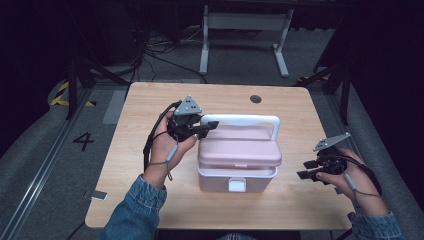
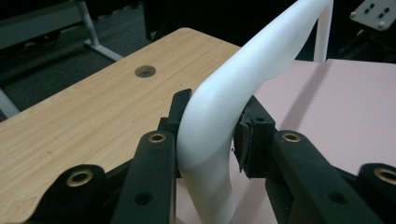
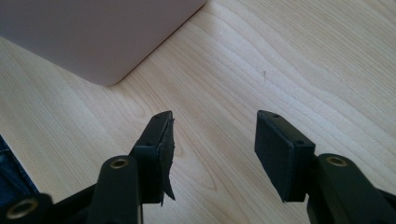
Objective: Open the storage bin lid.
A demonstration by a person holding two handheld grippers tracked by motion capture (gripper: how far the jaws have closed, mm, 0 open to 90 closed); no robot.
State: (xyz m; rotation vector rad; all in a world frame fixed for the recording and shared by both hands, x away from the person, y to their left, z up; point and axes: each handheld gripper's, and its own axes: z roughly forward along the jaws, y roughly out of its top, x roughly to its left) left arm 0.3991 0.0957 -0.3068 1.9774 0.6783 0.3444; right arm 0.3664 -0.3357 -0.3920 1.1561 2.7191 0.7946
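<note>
- Looking down in the high view, the left gripper (image 1: 206,126) is clamping the left bend of the white carry handle (image 1: 240,119) on the pink storage box (image 1: 239,159), which is sitting near the middle of the wooden table (image 1: 150,200). The lid is lying closed, and the white front latch (image 1: 237,185) is facing the person. The right gripper (image 1: 306,169) is hovering just right of the box, released and empty.
- Looking along the left gripper view, both pads are pressing on the handle (image 2: 210,121) at its curve, one from each side. For a sound lift, the bite should be sitting squarely across the bar; a grip on the bend may be letting the box swing, so any raising should be going slowly and straight up.
- Looking along the right gripper view, the jaws are standing wide apart over bare table (image 3: 289,60), with the rounded corner of the box (image 3: 98,37) ahead and untouched. This gripper is well placed for steadying the side wall.
</note>
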